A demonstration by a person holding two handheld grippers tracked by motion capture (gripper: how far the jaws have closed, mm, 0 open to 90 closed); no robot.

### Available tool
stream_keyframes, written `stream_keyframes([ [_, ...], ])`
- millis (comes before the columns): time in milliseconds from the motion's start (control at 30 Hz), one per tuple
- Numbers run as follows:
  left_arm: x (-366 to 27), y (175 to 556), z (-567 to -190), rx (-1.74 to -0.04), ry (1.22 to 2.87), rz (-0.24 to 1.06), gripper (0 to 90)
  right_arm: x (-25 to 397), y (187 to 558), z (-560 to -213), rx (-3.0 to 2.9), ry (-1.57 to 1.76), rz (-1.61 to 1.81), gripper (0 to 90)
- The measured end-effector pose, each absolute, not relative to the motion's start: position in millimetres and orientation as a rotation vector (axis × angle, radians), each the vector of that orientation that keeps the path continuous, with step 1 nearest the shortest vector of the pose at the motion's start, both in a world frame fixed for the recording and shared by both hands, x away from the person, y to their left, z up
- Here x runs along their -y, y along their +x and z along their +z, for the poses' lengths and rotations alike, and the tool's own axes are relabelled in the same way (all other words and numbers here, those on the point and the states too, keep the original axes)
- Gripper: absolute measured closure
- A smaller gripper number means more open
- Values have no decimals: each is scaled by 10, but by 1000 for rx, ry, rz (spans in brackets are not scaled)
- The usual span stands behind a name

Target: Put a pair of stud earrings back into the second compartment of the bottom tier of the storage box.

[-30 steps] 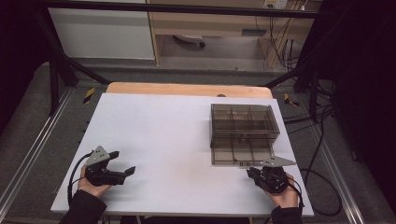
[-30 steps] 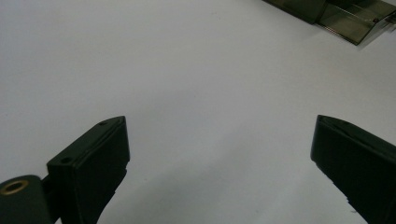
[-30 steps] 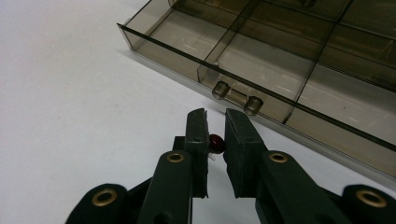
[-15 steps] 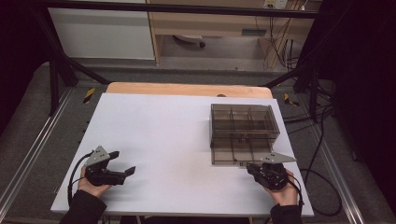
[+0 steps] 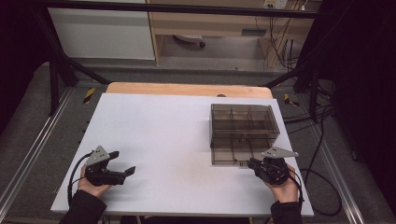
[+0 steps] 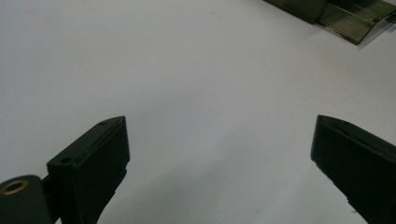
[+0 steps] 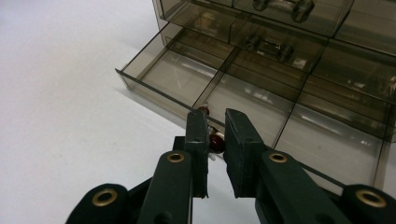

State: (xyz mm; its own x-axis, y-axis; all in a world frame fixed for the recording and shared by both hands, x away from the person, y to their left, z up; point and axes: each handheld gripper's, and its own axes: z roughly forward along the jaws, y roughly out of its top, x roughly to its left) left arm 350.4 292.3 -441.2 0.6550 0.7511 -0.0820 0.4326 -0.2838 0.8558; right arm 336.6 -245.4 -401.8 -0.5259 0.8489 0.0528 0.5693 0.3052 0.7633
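Right gripper view: right gripper (image 7: pixel 215 135) pinches the drawer (image 7: pixel 261 100) knob (image 7: pixel 215 140) mid-frame; pull straight, level. Left gripper (image 6: pixel 219 154) gapes wide.

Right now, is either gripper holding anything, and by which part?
The right gripper is closed around a small dark red knob on the open drawer's front. The left gripper is open, holding nothing.

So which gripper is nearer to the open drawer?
Right. The right gripper is at the open drawer front edge; the left gripper rests far across the table.
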Motion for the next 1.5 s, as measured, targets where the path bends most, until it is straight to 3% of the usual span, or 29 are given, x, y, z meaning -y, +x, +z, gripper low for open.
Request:
stream_keyframes([
  [533, -2922, 3504, -4413, -930, 1924, 423, 46, 2467, 3508, -3918, -2172, 1275, 1080, 800],
  [1500, -2919, 3506, -4417, -930, 1926, 421, 46, 2445, 3807, -4043, -2155, 1335, 1060, 800],
])
